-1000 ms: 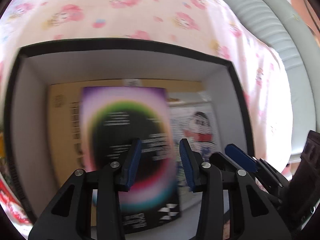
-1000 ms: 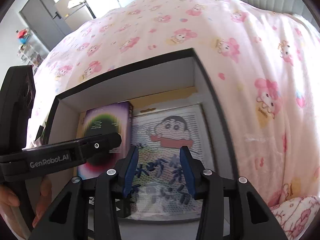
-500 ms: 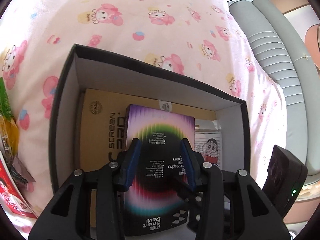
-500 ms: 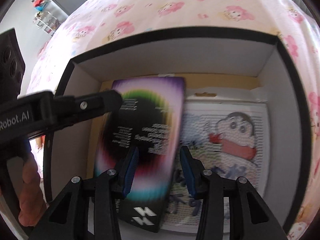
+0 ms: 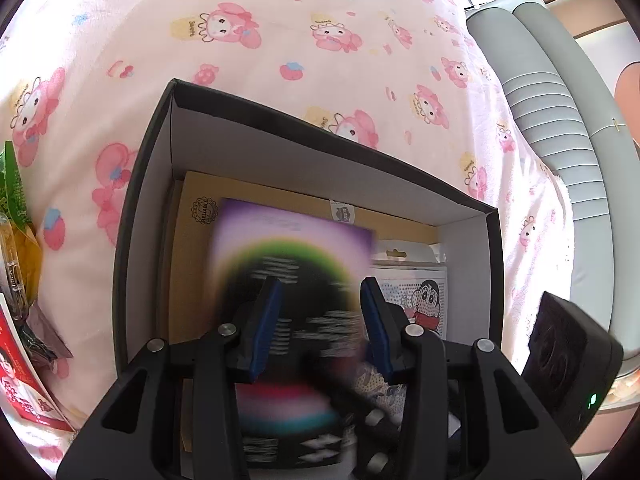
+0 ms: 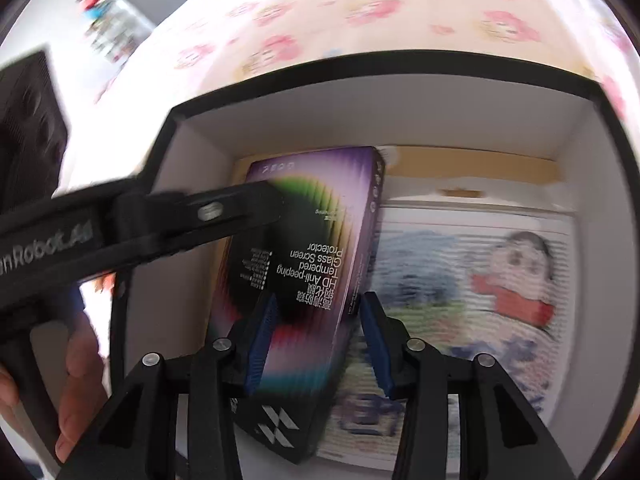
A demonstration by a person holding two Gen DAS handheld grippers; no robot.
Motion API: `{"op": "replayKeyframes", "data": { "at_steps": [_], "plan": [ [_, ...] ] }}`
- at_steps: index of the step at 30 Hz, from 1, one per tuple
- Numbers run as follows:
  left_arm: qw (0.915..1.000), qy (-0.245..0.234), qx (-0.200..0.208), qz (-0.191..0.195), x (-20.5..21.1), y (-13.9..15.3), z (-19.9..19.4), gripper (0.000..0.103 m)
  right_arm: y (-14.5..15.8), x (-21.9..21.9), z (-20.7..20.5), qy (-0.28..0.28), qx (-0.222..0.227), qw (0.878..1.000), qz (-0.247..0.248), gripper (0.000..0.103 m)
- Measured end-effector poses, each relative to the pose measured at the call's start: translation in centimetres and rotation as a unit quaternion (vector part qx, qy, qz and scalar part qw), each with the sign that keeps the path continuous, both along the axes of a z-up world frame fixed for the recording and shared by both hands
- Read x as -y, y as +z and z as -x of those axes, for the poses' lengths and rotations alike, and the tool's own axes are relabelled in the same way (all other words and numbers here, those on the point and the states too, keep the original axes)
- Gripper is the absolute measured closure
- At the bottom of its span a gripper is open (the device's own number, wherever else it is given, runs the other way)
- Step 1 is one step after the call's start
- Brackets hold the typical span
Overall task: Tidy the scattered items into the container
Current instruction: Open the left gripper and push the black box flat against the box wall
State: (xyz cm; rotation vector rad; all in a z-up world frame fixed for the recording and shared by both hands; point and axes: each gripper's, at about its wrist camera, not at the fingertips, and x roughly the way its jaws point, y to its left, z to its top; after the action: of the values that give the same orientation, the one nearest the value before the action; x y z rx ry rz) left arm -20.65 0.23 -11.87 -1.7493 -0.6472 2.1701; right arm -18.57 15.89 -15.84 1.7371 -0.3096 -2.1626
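Left wrist: left gripper (image 5: 320, 320) part open over the black box (image 5: 132, 208) on the pink blanket (image 5: 280, 40), blurred purple screen-protector pack (image 5: 288, 264) between the blue pads; can't tell if gripped. Inside too: tan carton (image 5: 192, 248), cartoon card (image 5: 424, 300). Right wrist: right gripper (image 6: 316, 340) part open, pads astride the pack's near end, contact unclear.

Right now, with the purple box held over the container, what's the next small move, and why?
Probably lower the right gripper a little and release: it grips the purple box, tilted inside the black container above the cartoon pack.
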Motion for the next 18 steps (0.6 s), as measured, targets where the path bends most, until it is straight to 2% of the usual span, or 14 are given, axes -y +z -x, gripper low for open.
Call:
{"op": "replayKeyframes", "data": {
  "at_steps": [3, 5, 8, 12, 18],
  "plan": [
    [1.0000, -0.001, -0.001, 0.001, -0.3, -0.2, 0.4, 0.062, 0.2, 0.4, -0.6, 0.020, 0.008, 0.999, 0.041, 0.063],
    [0.9999, 0.000, -0.004, 0.010, -0.8, -0.2, 1.0, 0.062, 0.9, -0.5, -0.6, 0.003, -0.010, 1.000, 0.021, 0.063],
    [0.9988, -0.003, -0.010, 0.049, -1.4, 0.3, 2.3, 0.062, 1.7, -2.8, 0.2, -0.033, -0.029, 0.999, -0.026, 0.063],
    [0.9968, -0.010, -0.014, 0.078, -2.4, 0.3, 4.1, 0.062, 2.1, -4.5, 1.5, -0.051, -0.042, 0.994, -0.085, 0.063],
    [0.9903, -0.027, -0.003, 0.137, -2.8, -0.9, 6.1, 0.062, 1.3, -5.0, 3.0, -0.048, -0.034, 0.993, -0.100, 0.063]
  ]
}}
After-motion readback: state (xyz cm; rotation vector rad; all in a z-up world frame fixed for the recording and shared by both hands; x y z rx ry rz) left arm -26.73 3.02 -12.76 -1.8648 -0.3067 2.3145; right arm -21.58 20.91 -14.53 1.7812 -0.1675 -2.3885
